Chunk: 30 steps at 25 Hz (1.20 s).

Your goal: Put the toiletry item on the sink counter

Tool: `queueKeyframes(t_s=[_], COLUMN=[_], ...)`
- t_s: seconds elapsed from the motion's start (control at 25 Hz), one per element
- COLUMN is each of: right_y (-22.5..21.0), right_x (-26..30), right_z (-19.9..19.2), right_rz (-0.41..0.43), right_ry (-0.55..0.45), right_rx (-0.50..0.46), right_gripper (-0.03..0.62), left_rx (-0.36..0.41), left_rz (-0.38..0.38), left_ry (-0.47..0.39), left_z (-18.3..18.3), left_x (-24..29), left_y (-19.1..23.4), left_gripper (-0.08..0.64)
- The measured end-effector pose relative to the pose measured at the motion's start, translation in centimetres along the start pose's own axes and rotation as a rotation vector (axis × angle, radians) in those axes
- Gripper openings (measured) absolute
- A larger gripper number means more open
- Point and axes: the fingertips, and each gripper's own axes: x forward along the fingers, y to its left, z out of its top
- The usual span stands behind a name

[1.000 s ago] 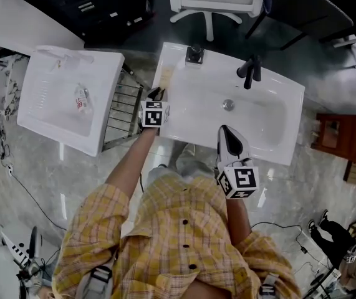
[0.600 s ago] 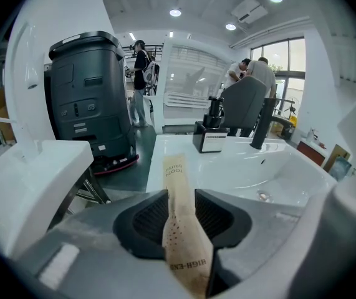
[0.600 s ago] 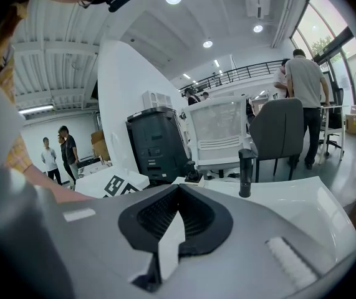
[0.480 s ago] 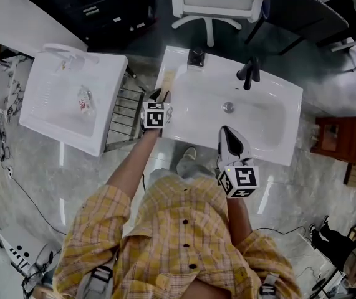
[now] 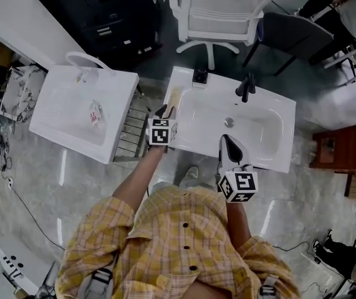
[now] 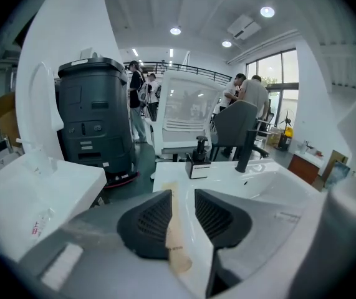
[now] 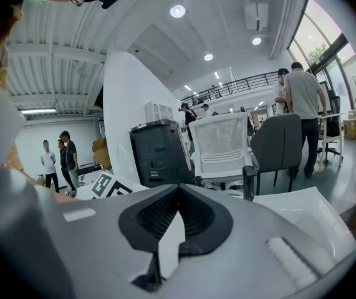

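A flat beige toiletry packet [image 5: 175, 96] lies on the left rim of the white sink counter [image 5: 271, 161]. My left gripper [image 5: 164, 111] hovers just above its near end. Its jaws have just been opening and now stand open. In the left gripper view the packet [image 6: 176, 229] shows through the gap of the left gripper [image 6: 182, 199], resting on the counter with neither pad pressing on it. My right gripper [image 5: 229, 142] hangs over the sink's front edge, and its jaws are shut with nothing in them [image 7: 179, 189].
A soap dispenser [image 5: 199, 75] and a black faucet [image 5: 246, 85] stand at the back of the sink. A second white sink [image 5: 59, 132] at the left holds a small tube [image 5: 95, 115]; a wire rack [image 5: 128, 132] sits between. A white chair [image 5: 218, 11] and people stand beyond.
The left gripper has lifted off the sink's left rim and its jaws have spread, leaving the beige packet on the counter. The right gripper has risen slightly. The head view has shifted.
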Motion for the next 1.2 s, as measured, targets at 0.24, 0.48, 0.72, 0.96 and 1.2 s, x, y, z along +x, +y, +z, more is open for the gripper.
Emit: queueKeyframes(t_s=[0.24,0.48,0.72,0.96,1.2], right_y=[1.1,2.5,2.8,2.9,2.7], right_x=[-0.9,-1.0,-1.2,-1.3,-1.3], right_z=[0.9,1.2,2.2,3.6,4.3], right_rz=[-0.019,-0.013,-0.011,-0.007,0.002], right_ry=[-0.031,-0.06,-0.086,-0.109,-0.119], right_rx=[0.012,0.022,0.008,0.001,-0.006], right_gripper=[0.002,0.002,0.002,0.002,0.002], left_rx=[-0.018,0.069,0.055,0.036,0.078], left_rz=[-0.033,-0.028,-0.062,-0.083,-0.071], left_ry=[-0.084,-0.185,-0.287,-0.355,-0.404], left_z=[2.2,4.3,6.7,8.3,9.6], left_x=[-5.3,-10.4,-14.7,-17.5,-19.1], left_y=[-1.6,-2.7,-4.8,-6.3,-7.3], left_gripper=[0.103,0.045,0.0,0.0,0.0])
